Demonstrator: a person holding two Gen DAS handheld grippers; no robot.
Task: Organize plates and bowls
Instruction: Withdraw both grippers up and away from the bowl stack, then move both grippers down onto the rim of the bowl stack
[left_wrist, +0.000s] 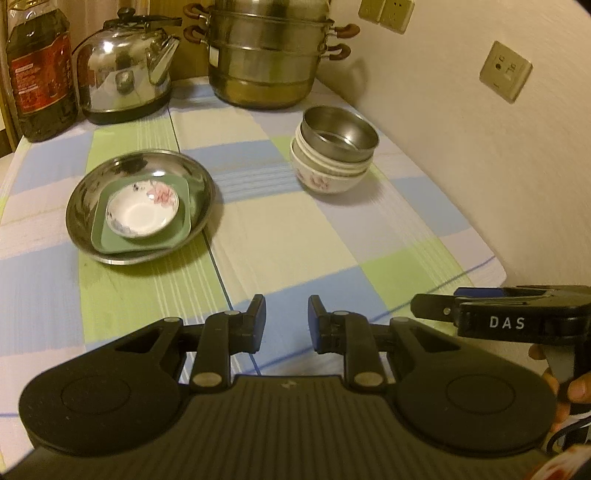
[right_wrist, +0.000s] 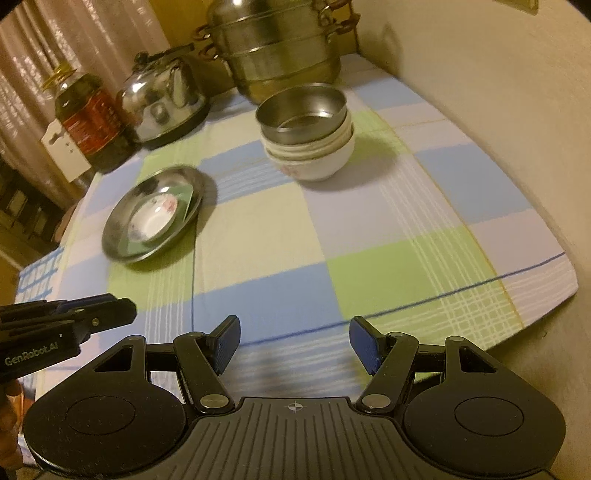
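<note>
Far left of the desk, against the back: an oil bottle, a steel kettle, a tiered steamer pot. None belong to the task.

Plate stack, left of centre: steel plate at the bottom, a green square plate inside it, a small floral saucer on top. The green plate sits skewed, with one corner riding toward the steel rim.

Bowl stack, right of centre and farther back, well apart from the plates: steel bowl nested in white floral bowls. The steel bowl leans slightly in the nest.

Left gripper: near edge of the desk, fingers parted by a narrow gap, holding nothing. Right gripper: just beside it on the right, fingers spread wider, also empty.

Judgement: both piles look formed, with no loose dish in view; the task seems at or near its end, or at a tidying step.

If squaring up:
- Nudge the green plate by its near edge rather than lifting; steel on steel will likely slide.
- Steady the floral bowls with one gripper before seating the steel bowl level.
- Open the left fingers wider before any rim grasp.
</note>
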